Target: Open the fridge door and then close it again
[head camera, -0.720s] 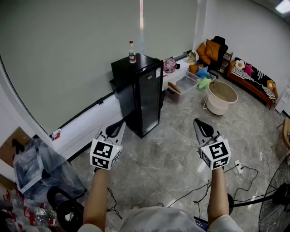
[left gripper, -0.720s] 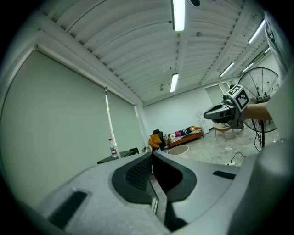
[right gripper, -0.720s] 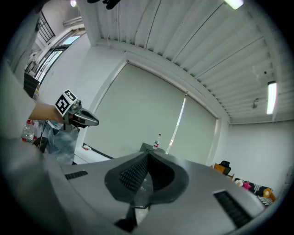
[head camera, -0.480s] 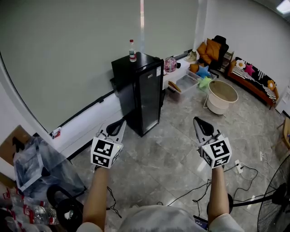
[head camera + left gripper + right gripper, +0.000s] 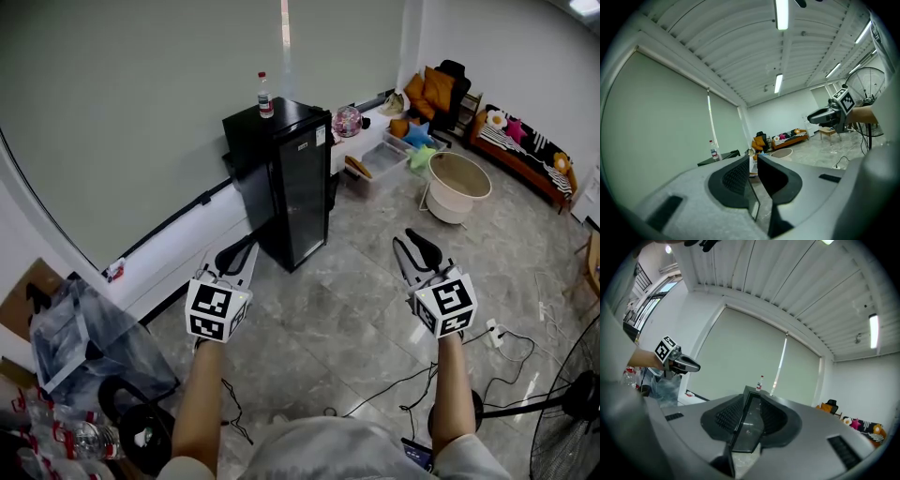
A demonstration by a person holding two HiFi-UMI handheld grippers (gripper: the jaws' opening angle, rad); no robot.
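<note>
Fridge [image 5: 292, 187] handle too small; floor fan [image 5: 574, 442] cut off

Fridge [image 5: 286, 187] ahead of me, back against wall, well apart from my left gripper [image 5: 239, 258] and my right gripper [image 5: 412, 253]. Bottle [image 5: 265, 96] upright on fridge top. Storage bin [image 5: 375, 169] right of fridge, along wall. Tub [image 5: 457, 186] farther right on floor, sofa [image 5: 520, 155] behind it. Bag [image 5: 75, 347] left of my left arm. Fan [image 5: 572, 422] at my near right.
</note>
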